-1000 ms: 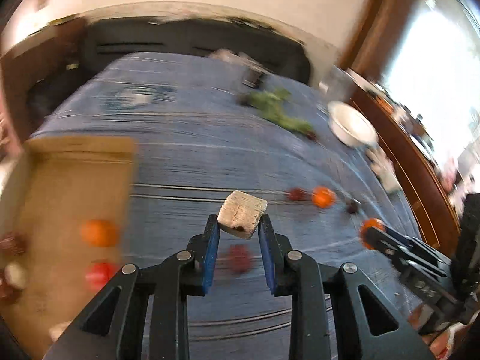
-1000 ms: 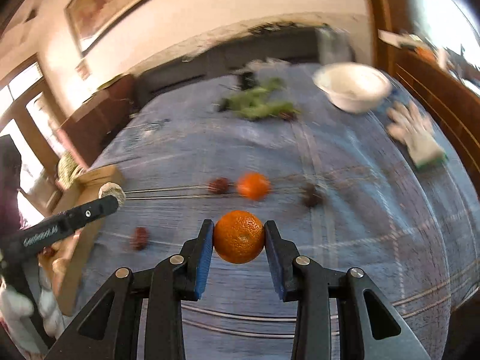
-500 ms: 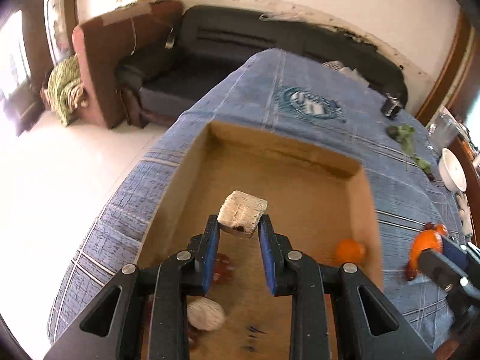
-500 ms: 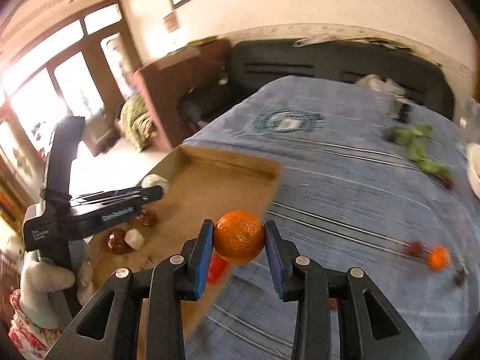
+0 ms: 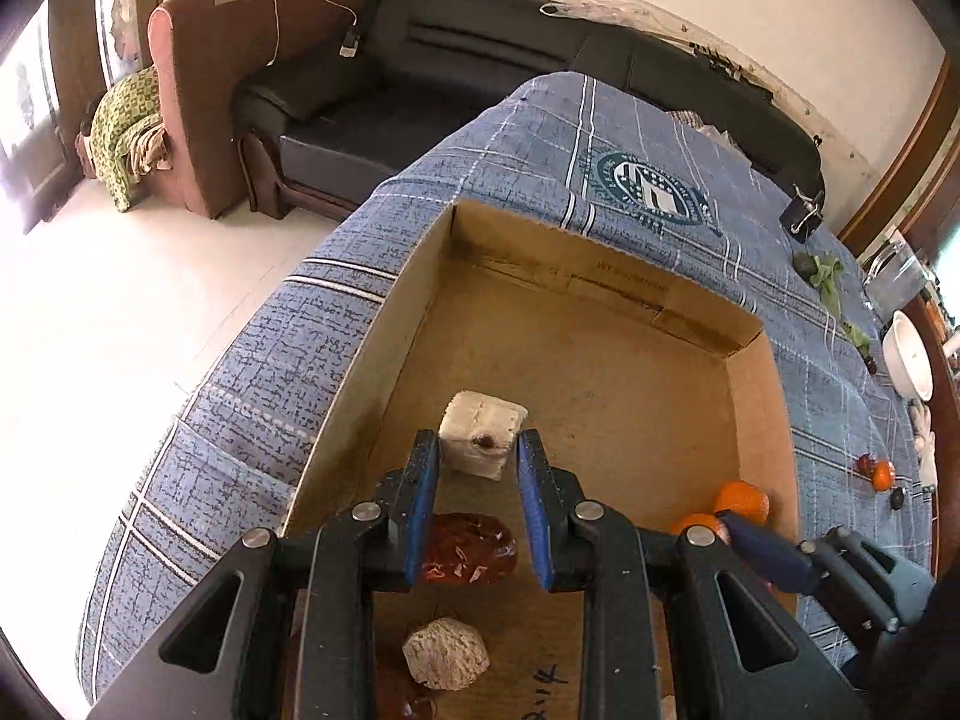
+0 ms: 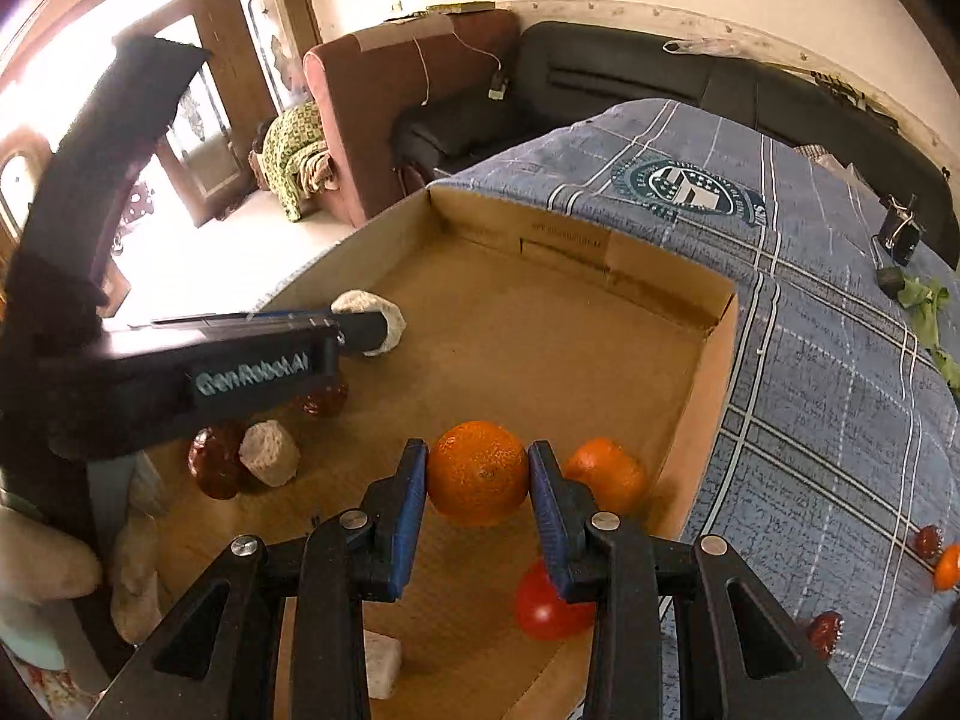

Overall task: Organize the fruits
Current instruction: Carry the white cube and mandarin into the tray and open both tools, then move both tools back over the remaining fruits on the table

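Observation:
My left gripper (image 5: pixel 477 456) is shut on a pale rough chunk (image 5: pixel 480 441) and holds it over the cardboard box (image 5: pixel 384 354). It also shows in the right wrist view (image 6: pixel 372 324). My right gripper (image 6: pixel 477 477) is shut on an orange (image 6: pixel 477 474), held over the box (image 6: pixel 708 384) near its right wall. In the box lie another orange (image 6: pixel 609 474), a red fruit (image 6: pixel 546 609), a dark red fruit (image 5: pixel 468 549) and a pale chunk (image 5: pixel 444 654).
The box sits on a blue plaid cloth (image 6: pixel 810 372). Loose fruits (image 6: pixel 927 543) lie on the cloth to the right. Green leaves (image 6: pixel 927 312), a black clip (image 6: pixel 900 234) and a white bowl (image 5: pixel 912 354) are farther off. A sofa (image 5: pixel 480 60) stands behind the table.
Both grippers swung left from the loose fruits on the cloth to above the box, each still holding its item. Both have come lower and closer to the box floor.

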{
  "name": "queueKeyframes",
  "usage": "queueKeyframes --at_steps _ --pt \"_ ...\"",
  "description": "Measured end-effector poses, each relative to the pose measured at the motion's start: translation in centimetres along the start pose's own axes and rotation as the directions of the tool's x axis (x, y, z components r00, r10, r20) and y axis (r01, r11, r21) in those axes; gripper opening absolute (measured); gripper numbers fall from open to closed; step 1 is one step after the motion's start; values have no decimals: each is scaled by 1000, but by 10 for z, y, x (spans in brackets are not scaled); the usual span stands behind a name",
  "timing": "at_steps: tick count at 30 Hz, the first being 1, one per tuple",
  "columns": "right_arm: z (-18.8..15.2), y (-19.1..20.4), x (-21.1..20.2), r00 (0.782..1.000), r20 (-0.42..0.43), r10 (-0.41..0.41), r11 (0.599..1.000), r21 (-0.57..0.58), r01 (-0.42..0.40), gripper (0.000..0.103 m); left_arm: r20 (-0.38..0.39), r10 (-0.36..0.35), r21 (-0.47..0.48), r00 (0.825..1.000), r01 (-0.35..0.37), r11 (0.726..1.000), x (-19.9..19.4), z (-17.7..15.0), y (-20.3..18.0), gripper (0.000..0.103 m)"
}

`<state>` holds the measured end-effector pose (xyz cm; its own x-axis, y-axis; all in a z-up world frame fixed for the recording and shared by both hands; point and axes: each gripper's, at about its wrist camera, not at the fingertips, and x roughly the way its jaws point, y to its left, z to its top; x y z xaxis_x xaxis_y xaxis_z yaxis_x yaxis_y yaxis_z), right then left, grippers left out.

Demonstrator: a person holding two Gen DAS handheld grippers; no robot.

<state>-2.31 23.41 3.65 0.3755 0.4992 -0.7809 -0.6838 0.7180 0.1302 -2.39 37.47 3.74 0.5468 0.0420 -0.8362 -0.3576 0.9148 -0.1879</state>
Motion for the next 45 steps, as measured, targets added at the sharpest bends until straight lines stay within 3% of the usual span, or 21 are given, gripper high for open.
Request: queueKeyframes --at_steps 8,13,15,19,24,27,34,40,45 --pt "-4 4 -2 1000 13 -1 1000 -16 1 40 81 -24 -58 996 29 998 -38 -3 11 43" --pt "-7 -2 -34 997 81 12 1000 -3 -12 44 162 -37 -102 986 54 993 -79 -11 11 59" --pt "-11 -9 -52 993 112 20 999 24 -22 50 189 -41 -103 981 62 993 -91 -14 5 72" --pt "-30 -32 -86 988 156 9 996 88 -23 55 218 -103 -72 971 121 990 -111 -23 -20 78" --pt "-76 -81 -129 982 174 -70 982 186 37 55 194 -195 -5 961 200 980 -118 -37 -59 78" --pt "-113 -124 -155 975 161 -152 954 283 102 56 160 -229 43 960 225 973 -111 -46 -88 78" --pt "-181 -226 -199 946 84 -315 830 508 231 56 40 -265 162 964 255 953 -70 -66 -165 78" --pt "-191 -259 -202 936 61 -347 797 545 260 56 -27 -240 251 970 239 938 -38 -84 -206 78" --pt "-173 -264 -182 946 68 -316 824 515 238 56 -50 -204 306 978 209 929 -16 -96 -222 78"
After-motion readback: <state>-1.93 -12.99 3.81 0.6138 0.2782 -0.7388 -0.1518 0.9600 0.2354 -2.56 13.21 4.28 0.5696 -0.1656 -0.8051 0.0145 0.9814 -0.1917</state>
